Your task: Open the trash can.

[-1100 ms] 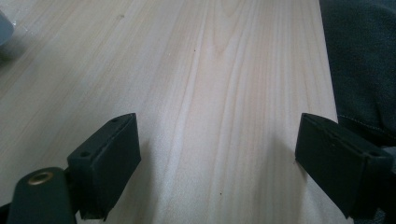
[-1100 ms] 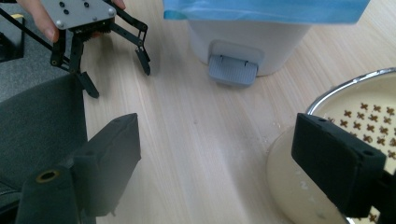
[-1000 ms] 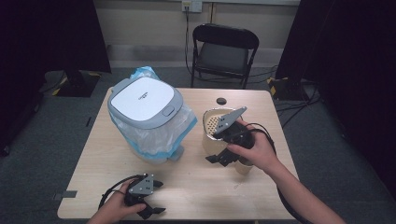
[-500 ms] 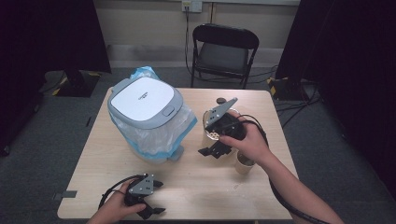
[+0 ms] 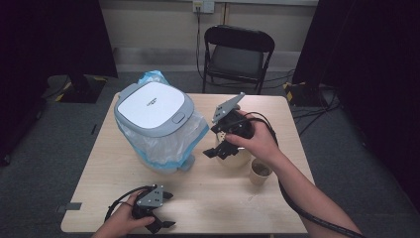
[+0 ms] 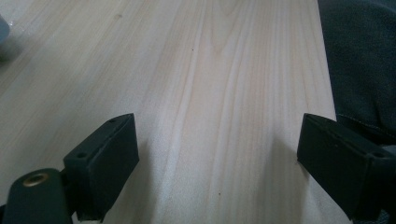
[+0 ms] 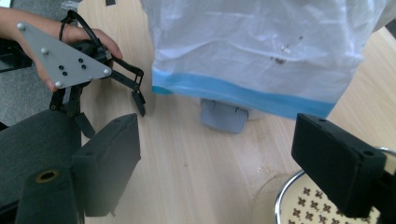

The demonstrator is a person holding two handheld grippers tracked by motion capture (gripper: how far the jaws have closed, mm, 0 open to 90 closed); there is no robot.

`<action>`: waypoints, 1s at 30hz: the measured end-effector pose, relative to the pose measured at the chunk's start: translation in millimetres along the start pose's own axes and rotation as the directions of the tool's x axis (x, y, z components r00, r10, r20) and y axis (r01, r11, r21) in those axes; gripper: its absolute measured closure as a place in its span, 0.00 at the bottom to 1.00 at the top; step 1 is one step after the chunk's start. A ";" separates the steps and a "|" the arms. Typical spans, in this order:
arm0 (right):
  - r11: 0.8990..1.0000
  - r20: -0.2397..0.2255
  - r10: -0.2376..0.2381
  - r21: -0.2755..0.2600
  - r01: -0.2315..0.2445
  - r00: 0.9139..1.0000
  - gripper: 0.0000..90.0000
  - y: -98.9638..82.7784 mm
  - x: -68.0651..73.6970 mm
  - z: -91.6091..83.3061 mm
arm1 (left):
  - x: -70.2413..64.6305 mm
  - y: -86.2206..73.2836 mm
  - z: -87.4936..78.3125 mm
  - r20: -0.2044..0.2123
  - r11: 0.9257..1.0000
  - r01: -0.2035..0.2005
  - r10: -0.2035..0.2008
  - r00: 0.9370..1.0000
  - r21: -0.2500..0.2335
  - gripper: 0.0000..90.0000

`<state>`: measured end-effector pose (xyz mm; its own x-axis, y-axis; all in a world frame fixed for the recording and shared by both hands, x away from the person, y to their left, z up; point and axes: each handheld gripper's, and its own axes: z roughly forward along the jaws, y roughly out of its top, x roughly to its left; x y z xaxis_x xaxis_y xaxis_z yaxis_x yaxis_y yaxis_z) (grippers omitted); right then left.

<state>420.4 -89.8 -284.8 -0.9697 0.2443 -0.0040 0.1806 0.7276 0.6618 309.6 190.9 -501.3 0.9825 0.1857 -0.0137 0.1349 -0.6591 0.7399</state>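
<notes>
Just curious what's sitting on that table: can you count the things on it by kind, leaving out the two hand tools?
Pedal bin with a plastic liner: 1
Bowl, patterned inside: 1
Paper cup: 1
Total: 3
The bowl lies under the right gripper, whose jaws stand apart with nothing between them.

Two handheld units, all black. Left gripper [image 5: 161, 225]: grey three-cornered plate [image 5: 150, 195] on top, black cable [image 5: 115, 207] looping off the back. Same plate [image 7: 63, 57] in the right gripper view: dark screw holes in the middle, pale studs at the corners, thin black linkage bars below. Right gripper [image 5: 216, 151]: matching grey plate [image 5: 228, 106], thick black cable [image 5: 307, 214] trailing along the forearm. Blocky matte black jaws with small round holes; brass-coloured insert [image 6: 35, 178] at the base. Bare forearms, no sleeves.
</notes>
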 end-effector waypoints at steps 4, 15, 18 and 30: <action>1.000 0.004 -0.004 0.006 0.004 1.000 0.17 7.6 -1.2 -1.2 | -0.1 0.0 0.2 0.001 1.000 -0.001 0.001 1.000 -0.001 0.13; 1.000 0.011 -0.021 -0.005 0.021 1.000 0.17 30.9 -6.9 -0.8 | 0.0 0.4 -0.2 0.003 1.000 -0.003 0.003 1.000 0.006 0.12; 1.000 0.006 -0.019 -0.011 0.019 1.000 0.16 35.5 -8.3 1.7 | -0.1 0.4 0.0 0.006 1.000 -0.003 0.003 1.000 0.006 0.12; 0.999 -0.016 -0.047 -0.014 0.047 0.999 0.16 54.5 -6.0 13.4 | -0.2 0.3 0.3 0.007 1.000 -0.005 0.005 1.000 0.004 0.11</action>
<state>438.3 -43.0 -258.8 -0.9796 0.1996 -0.0230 0.1328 0.7294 0.6711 309.5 190.4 -501.3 0.9840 0.1773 -0.0152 0.1308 -0.6625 0.7376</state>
